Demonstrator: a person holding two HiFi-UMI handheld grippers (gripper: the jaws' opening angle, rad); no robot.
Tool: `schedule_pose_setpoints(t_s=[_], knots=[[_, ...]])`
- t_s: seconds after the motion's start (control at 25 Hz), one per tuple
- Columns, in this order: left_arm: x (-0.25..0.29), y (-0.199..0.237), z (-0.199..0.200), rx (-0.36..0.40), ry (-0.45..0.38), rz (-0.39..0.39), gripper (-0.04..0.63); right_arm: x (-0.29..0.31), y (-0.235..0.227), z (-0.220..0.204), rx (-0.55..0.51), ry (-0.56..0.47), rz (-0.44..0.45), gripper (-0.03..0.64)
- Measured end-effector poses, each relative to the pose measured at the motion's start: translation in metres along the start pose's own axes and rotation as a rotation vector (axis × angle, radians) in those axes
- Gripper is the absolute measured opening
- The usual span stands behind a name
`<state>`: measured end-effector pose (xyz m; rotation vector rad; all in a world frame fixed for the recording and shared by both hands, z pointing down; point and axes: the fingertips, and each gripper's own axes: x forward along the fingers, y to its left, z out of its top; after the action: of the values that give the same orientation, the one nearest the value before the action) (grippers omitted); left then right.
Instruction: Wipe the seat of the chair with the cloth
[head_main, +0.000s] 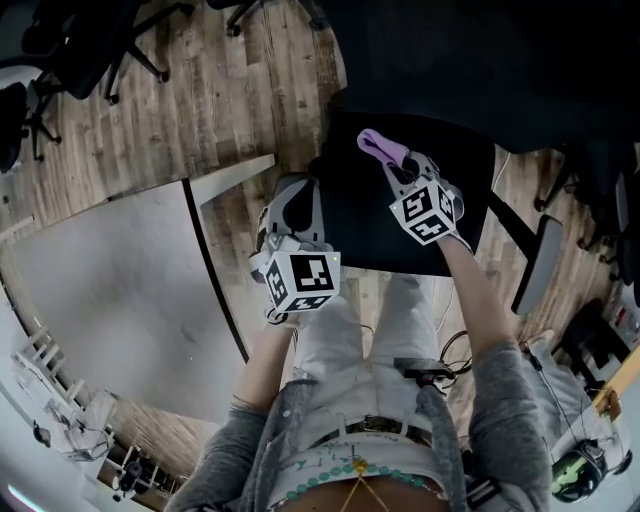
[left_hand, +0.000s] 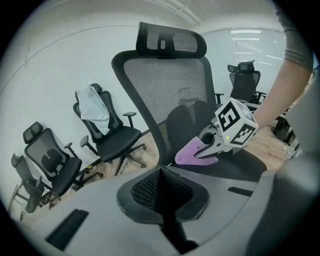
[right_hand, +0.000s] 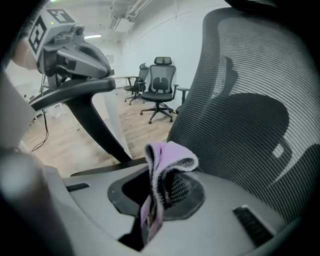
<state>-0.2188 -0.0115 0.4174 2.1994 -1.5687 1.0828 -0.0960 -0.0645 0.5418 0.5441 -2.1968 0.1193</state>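
The office chair's black seat (head_main: 400, 215) is right below me, its grey mesh back (left_hand: 165, 90) rising behind it. My right gripper (head_main: 393, 166) is shut on a purple cloth (head_main: 378, 146) and holds it over the far part of the seat, close to the backrest (right_hand: 250, 100). The cloth (right_hand: 167, 160) folds up and over the fingertips of the right gripper (right_hand: 157, 186). My left gripper (head_main: 291, 190) is shut on nothing and sits by the seat's left edge, above the left armrest (right_hand: 75, 92). From the left gripper (left_hand: 161, 172) the cloth (left_hand: 192, 155) shows just above the seat (left_hand: 240, 167).
A pale table top (head_main: 110, 290) lies to the left on the wood floor. The chair's right armrest (head_main: 535, 265) sticks out on the right. Other office chairs (left_hand: 107, 130) (left_hand: 50, 165) (left_hand: 245, 82) stand around the room. Cables (head_main: 450, 350) lie near my feet.
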Motion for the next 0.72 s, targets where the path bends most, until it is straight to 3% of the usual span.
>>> schedule_pose_setpoints(t_s=[0.32,0.72], knots=[[0.002,-0.001,0.001,0.003,0.000,-0.014,-0.002,0.048,-0.005,-0.004,-0.125,0.024,-0.055,0.048],[0.004,0.004,0.003,0.001,0.002,-0.026,-0.002,0.106,-0.001,0.004,-0.387,0.080,-0.116,0.048]])
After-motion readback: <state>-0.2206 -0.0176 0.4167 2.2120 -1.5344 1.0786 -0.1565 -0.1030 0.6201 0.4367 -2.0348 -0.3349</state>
